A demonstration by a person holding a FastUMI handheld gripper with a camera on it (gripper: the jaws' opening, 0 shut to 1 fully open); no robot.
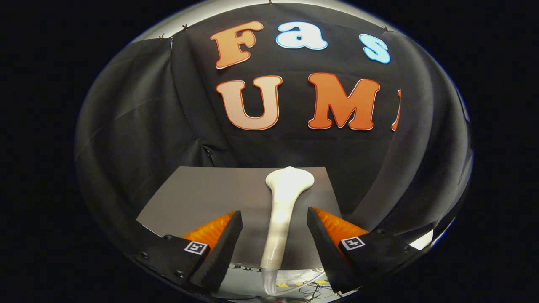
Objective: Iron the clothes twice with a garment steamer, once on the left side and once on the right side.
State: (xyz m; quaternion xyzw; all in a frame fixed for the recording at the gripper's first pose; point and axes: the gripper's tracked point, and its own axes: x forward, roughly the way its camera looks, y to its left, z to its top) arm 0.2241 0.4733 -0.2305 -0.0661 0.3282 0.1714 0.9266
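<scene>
A white garment steamer (289,182) lies on a flat grey surface (202,193), its wide head pointing away towards the black cloth wall. Its slim handle runs back between my fingers, and a clear hose end leaves it at the near edge. My gripper (274,213) is open, one finger on each side of the handle. A gap shows between each finger and the handle, so neither pad touches it. I cannot tell whether the grey surface is a garment or a board.
The black cloth wall (139,126) hangs close behind the grey surface and wraps around both sides. Below the near edge of the surface, thin cables (309,287) lie on a pale floor with striped tape.
</scene>
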